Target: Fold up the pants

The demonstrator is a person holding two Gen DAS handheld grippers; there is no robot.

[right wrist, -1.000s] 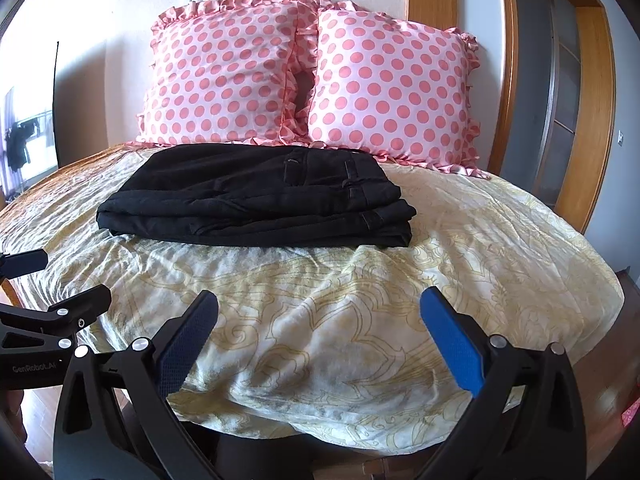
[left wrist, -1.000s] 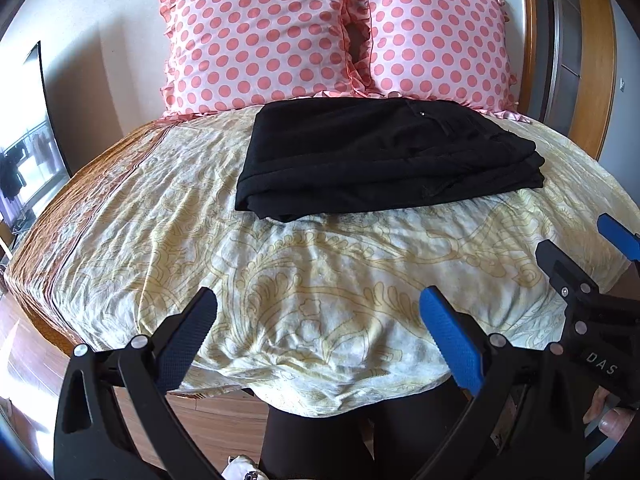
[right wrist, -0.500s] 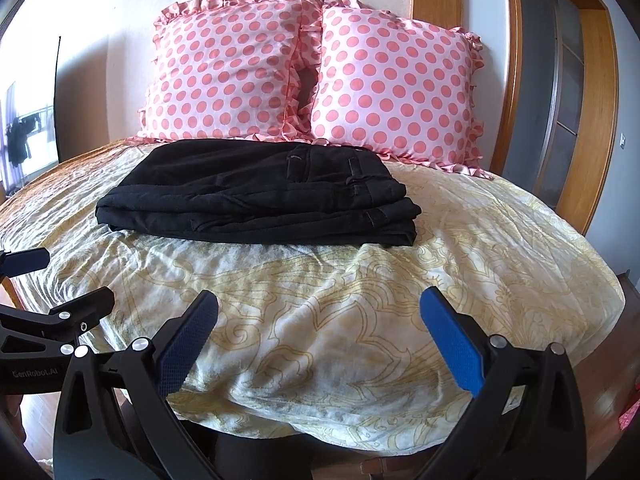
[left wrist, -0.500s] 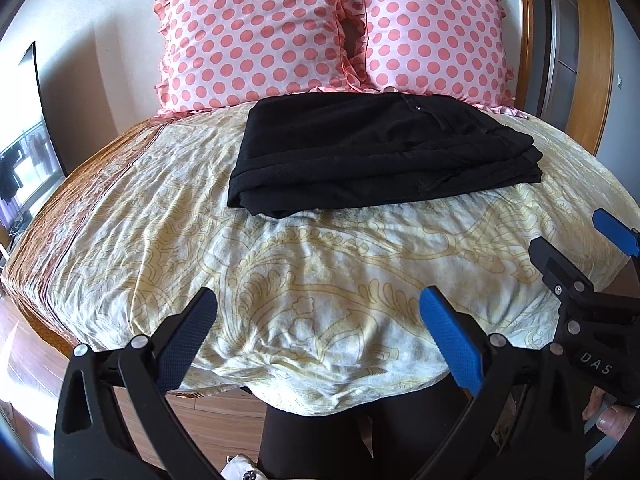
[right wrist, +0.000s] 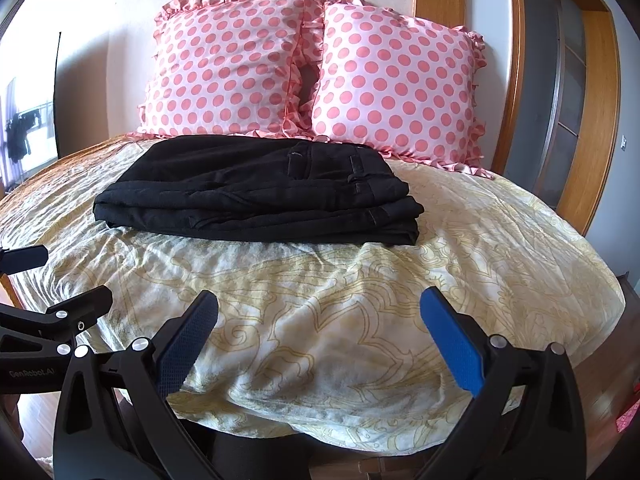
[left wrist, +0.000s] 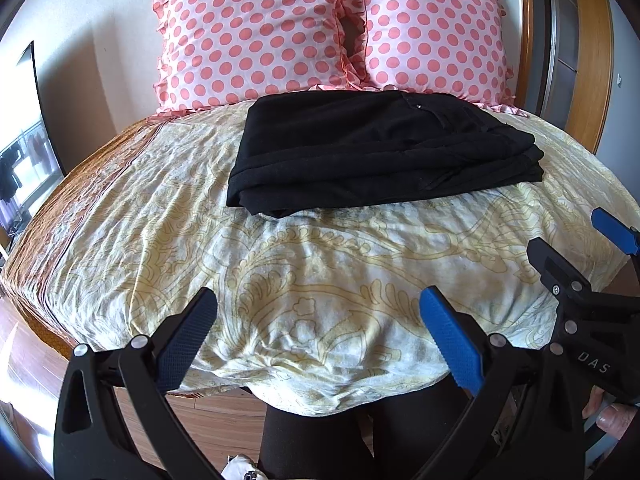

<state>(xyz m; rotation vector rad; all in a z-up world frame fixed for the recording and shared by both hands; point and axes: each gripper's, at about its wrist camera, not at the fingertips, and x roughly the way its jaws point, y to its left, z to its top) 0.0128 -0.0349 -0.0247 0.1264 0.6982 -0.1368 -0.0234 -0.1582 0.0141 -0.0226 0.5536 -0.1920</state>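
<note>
Black pants [left wrist: 376,152] lie folded in a flat stack on the yellow-patterned bedspread [left wrist: 312,272], just in front of the pillows; they also show in the right wrist view [right wrist: 260,192]. My left gripper [left wrist: 318,304] is open and empty, over the bed's near edge, well short of the pants. My right gripper [right wrist: 318,308] is open and empty too, at the same near edge. Each gripper shows at the side of the other's view, the right one [left wrist: 576,256] and the left one [right wrist: 56,284].
Two pink polka-dot pillows [right wrist: 240,68] [right wrist: 396,80] stand against the wall behind the pants. A wooden door frame [right wrist: 588,104] is at the right. The person's black-clad legs [left wrist: 328,432] stand against the bed's near edge, with wooden floor [left wrist: 24,364] at the left.
Both grippers have risen and tilted down slightly, so the pants and pillows sit a bit lower in view. The pants have not moved. Both grippers stay open.
</note>
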